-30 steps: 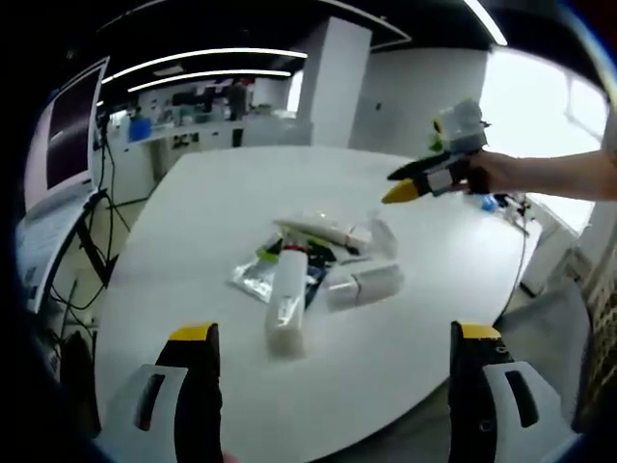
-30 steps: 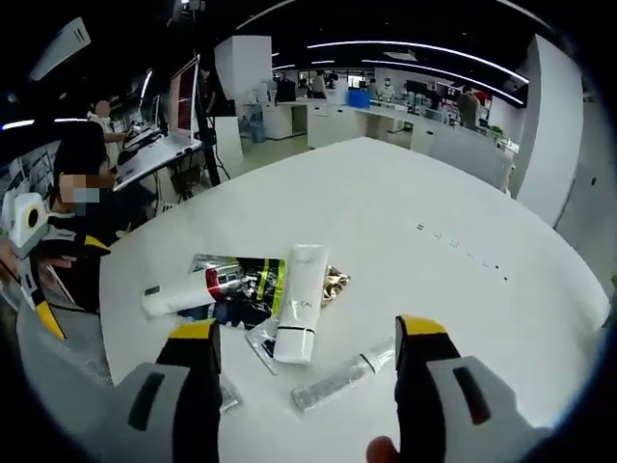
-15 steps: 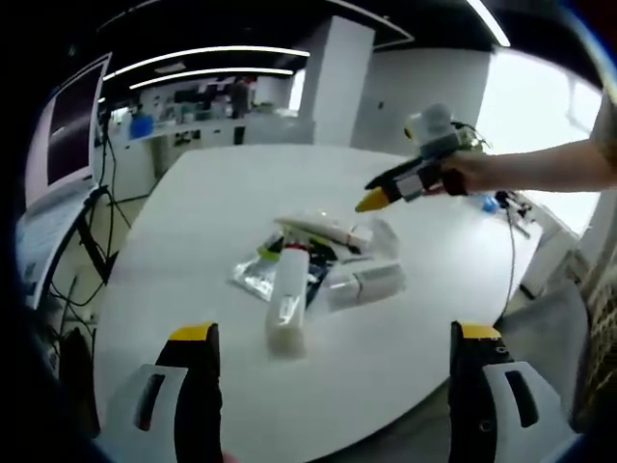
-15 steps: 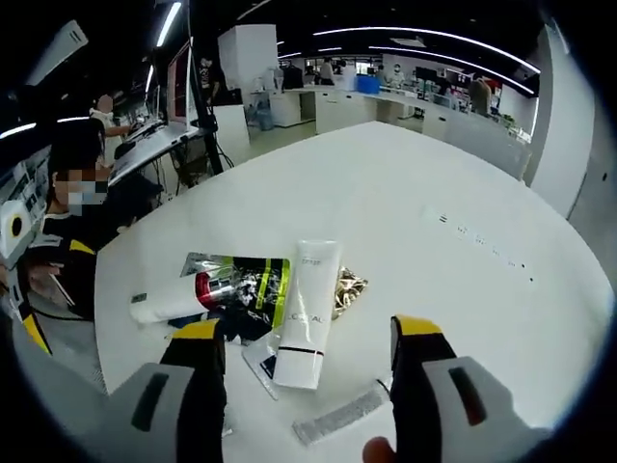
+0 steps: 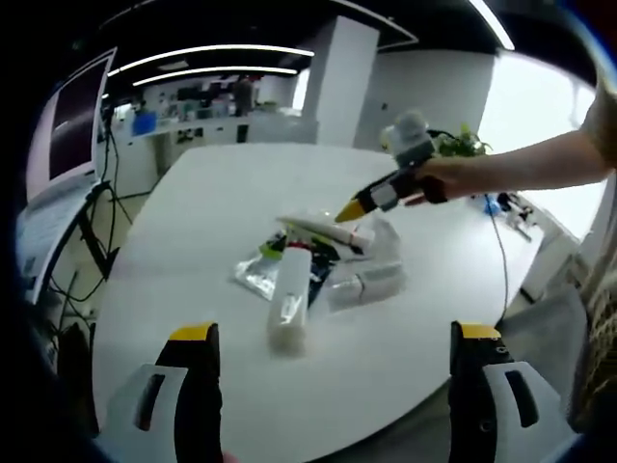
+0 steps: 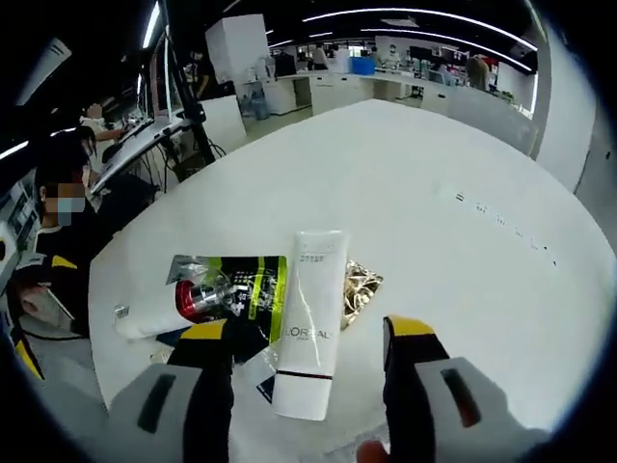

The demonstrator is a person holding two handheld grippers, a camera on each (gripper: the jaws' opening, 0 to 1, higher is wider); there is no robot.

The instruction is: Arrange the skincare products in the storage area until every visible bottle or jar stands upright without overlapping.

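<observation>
A: where's the skincare stuff at?
B: piled flat mid white table (image 6: 453, 154). White tube (image 6: 308, 318) lies between the right gripper (image 6: 308, 338)'s spread jaws, touching neither. Left gripper (image 5: 333, 338) hangs back, jaws wide apart too.

Perhaps three tubes (image 6: 308, 323), two sachets (image 6: 253, 285), one table (image 6: 405, 183).

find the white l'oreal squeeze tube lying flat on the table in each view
Left gripper view: white L'Oreal squeeze tube lies left of centre, at the pile's near edge.
Right gripper view: it lies centre, between the open jaws.
Shared landmark: the green-and-black foil sachet, beside the tube.
</observation>
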